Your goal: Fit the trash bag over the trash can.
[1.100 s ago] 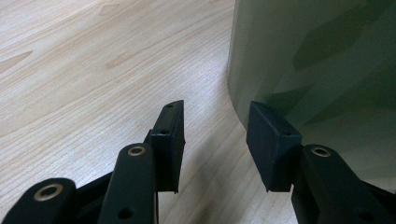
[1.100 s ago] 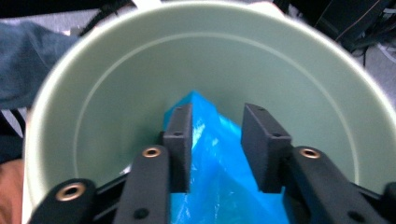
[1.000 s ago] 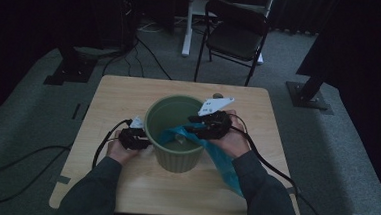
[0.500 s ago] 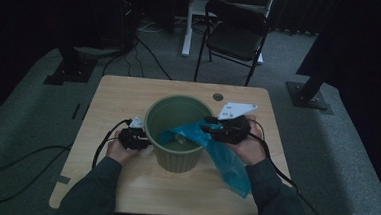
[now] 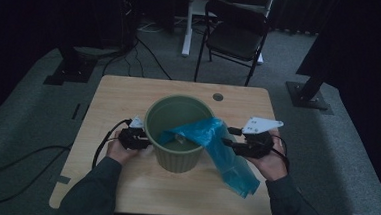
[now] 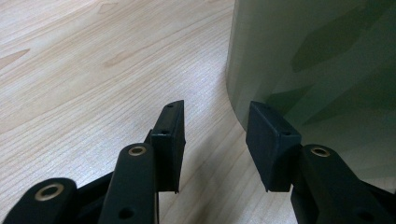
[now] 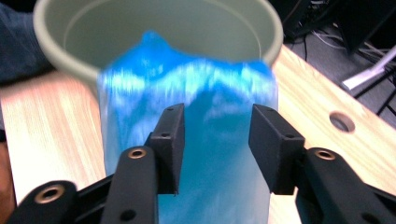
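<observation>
Item 1, my right gripper (image 5: 231, 144): jaws just spreading, pinching nothing, the blue bag (image 5: 216, 144) draped over the green bin (image 5: 177, 137) rim so it can line it. Item 2, my left gripper (image 5: 143, 143): spread, steadying the bin's left wall mid-table (image 5: 119, 98)

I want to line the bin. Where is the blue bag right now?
In the high view the blue bag drapes over the green bin's right rim, trailing onto the table toward the right gripper.
</observation>
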